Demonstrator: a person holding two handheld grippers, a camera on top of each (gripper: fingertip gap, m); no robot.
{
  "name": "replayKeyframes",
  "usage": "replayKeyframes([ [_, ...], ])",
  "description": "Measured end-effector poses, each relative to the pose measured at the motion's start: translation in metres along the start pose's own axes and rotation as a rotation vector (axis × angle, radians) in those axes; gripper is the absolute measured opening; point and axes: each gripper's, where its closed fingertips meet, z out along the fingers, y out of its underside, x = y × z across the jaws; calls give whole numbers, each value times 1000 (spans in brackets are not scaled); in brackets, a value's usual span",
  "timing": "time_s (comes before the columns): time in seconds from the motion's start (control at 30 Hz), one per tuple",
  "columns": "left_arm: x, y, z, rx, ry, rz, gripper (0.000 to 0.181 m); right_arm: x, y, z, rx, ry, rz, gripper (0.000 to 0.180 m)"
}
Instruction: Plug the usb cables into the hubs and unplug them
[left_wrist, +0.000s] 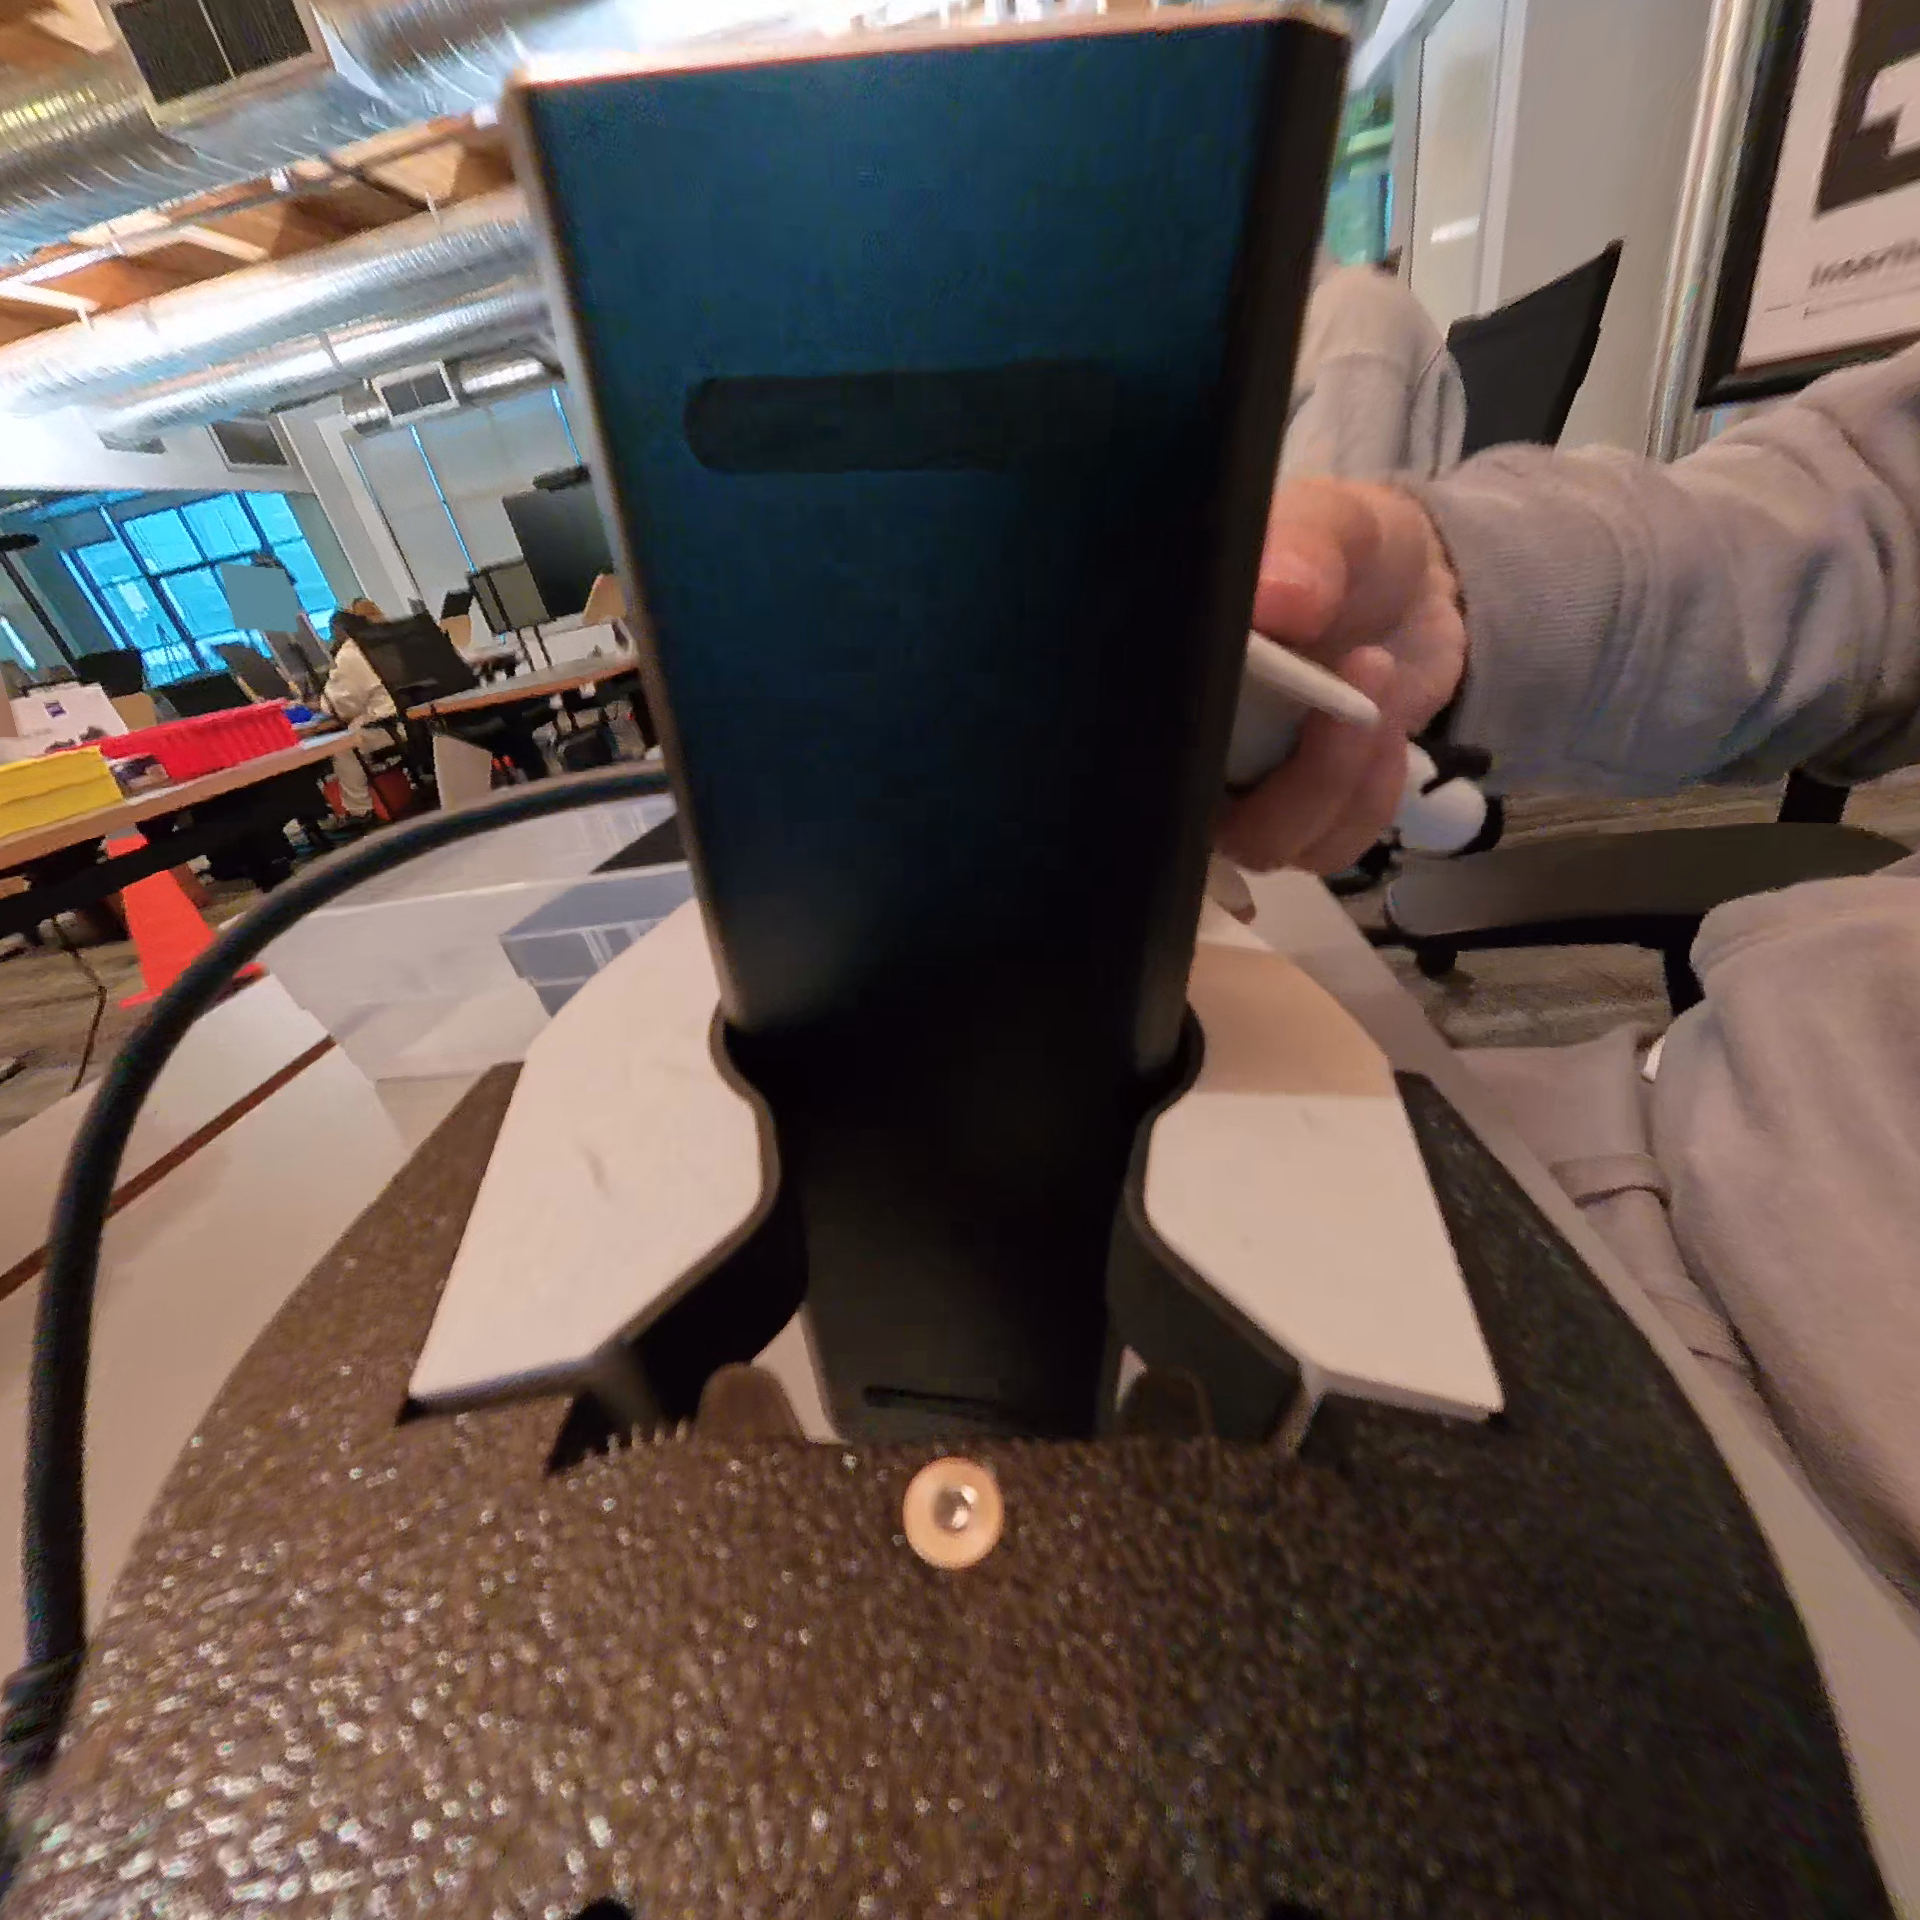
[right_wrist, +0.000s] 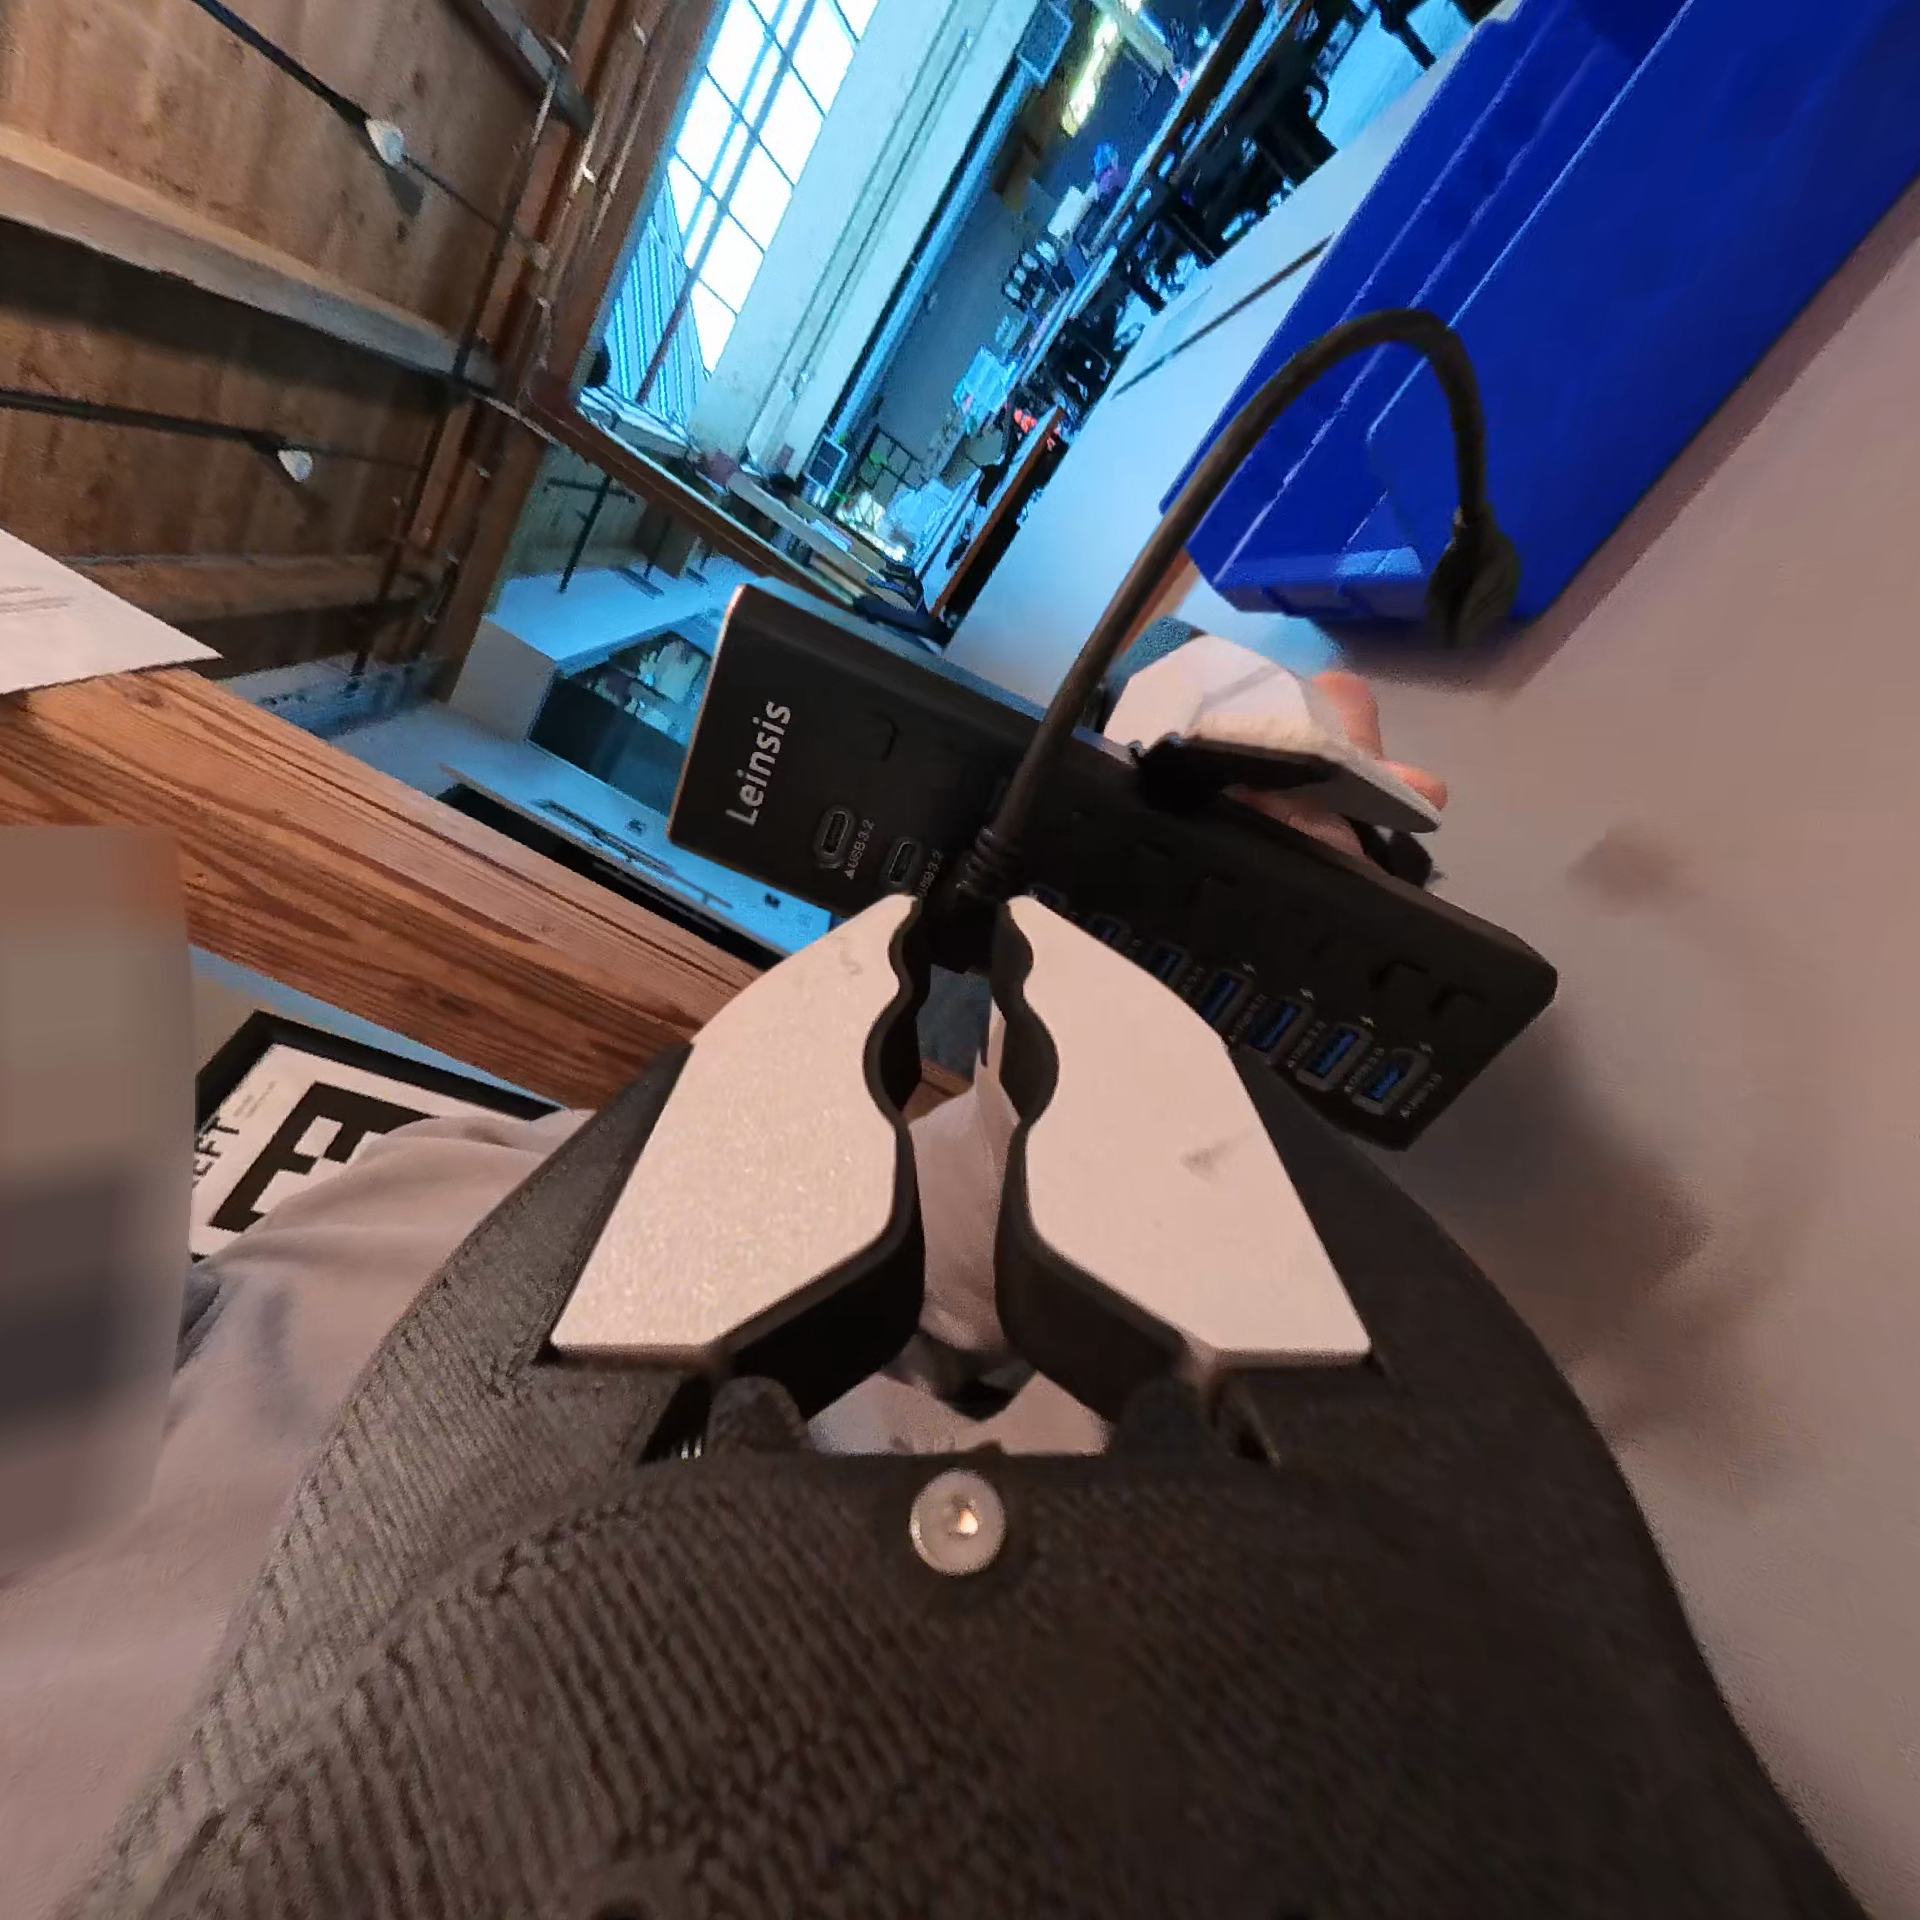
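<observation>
My left gripper (left_wrist: 956, 1039) is shut on a long dark USB hub (left_wrist: 935, 520) and holds it on end, so its blank underside fills the left wrist view. In the right wrist view the hub (right_wrist: 790, 769) shows its row of ports, with the left gripper (right_wrist: 1278, 758) clamped on its far side. My right gripper (right_wrist: 956, 925) is shut on the black plug (right_wrist: 948, 940) of a USB cable (right_wrist: 1143, 561), right against the port row. I cannot tell if the plug is seated. The cable arcs up to a free end (right_wrist: 1475, 582).
A blue bin (right_wrist: 1610, 312) stands on the white table (right_wrist: 1714, 935) behind the hub. A hand in a grey sleeve (left_wrist: 1340, 665) holds the right gripper beside the hub. The black cable (left_wrist: 156, 1039) loops at the left. An office chair (left_wrist: 1610, 894) is on the right.
</observation>
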Motion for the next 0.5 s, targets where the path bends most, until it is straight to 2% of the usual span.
replayKeyframes([
  [0.13,0,-8,-1,54,0,-34,74,-1,-4,-3,81,13,-22,12],
  [0.23,-2,-7,1,43,-15,-42,74,1,-5,-6,63,61,-87,12],
  [0.4,1,-8,0,45,-8,-16,73,0,1,-9,10,4,-27,12],
  [0.5,3,-7,6,36,5,-31,73,0,2,-16,-31,11,-59,12],
])
